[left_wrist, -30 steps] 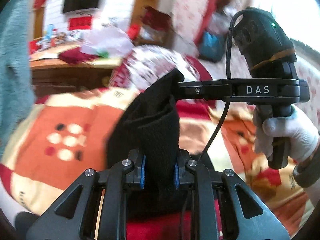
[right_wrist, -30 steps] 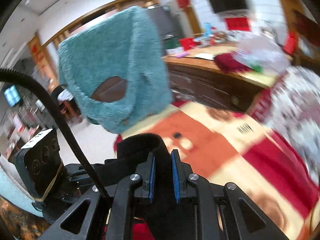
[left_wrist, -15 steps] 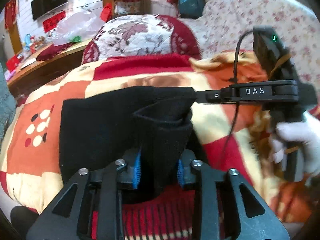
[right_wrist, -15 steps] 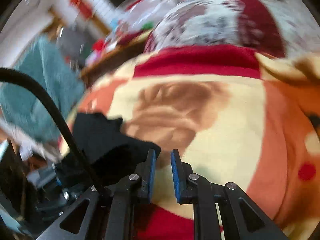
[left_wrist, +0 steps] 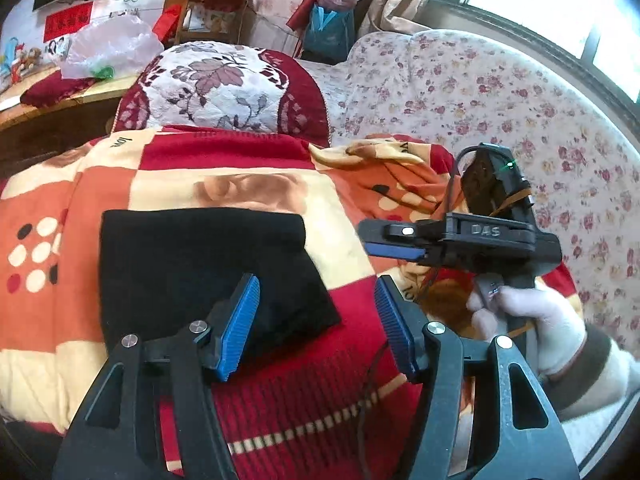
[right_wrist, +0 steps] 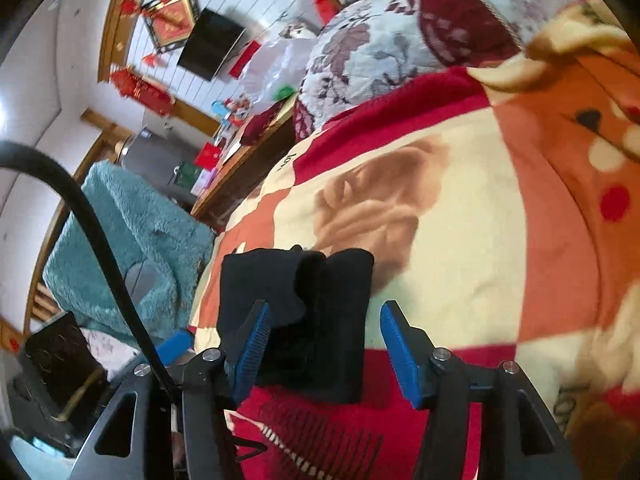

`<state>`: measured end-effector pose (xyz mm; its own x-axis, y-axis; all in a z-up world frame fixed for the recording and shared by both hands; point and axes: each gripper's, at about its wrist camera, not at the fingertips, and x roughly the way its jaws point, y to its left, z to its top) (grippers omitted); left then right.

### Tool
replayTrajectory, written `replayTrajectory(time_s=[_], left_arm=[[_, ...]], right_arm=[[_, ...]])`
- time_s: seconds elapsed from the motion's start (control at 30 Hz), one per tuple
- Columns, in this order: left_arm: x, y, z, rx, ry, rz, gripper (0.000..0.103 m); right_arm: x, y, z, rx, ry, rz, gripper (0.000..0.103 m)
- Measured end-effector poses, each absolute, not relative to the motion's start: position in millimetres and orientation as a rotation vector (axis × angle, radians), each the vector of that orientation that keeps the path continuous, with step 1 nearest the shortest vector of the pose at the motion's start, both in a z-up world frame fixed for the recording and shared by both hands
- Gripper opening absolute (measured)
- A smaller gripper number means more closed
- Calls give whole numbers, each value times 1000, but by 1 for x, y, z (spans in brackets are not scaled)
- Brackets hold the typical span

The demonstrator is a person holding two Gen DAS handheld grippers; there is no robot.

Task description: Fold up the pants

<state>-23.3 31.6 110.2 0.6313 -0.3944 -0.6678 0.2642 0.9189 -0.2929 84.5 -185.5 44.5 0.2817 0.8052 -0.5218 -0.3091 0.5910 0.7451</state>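
Now the folded black pants (left_wrist: 200, 268) lie flat on the patchwork blanket (left_wrist: 248, 184) covering the bed. Both sets of tongs are opening. The left tongs (left_wrist: 316, 316) stand apart above the near corner of the pants, gripping nothing; the right tongs (right_wrist: 324, 344) spread over the pants' edge, pads off the cloth.

- I see a sofa (left_wrist: 460, 92), floral cover, under a patchwork blanket (left_wrist: 240, 184).
- Black pants (left_wrist: 192, 264) lie folded flat on the blanket.
- A floral cushion (left_wrist: 216, 84) sits at the blanket's far edge.
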Motion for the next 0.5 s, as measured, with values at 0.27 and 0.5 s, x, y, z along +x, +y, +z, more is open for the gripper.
replayTrajectory(time_s=[0.27,0.5], left_arm=[[-25,69,86,-124,865,-205,59],[-12,53,65,-167,889,-261,59]], right_arm=[[76,-162,41,532,1066,870,55],[116,-129,22,616,1118,906,56]])
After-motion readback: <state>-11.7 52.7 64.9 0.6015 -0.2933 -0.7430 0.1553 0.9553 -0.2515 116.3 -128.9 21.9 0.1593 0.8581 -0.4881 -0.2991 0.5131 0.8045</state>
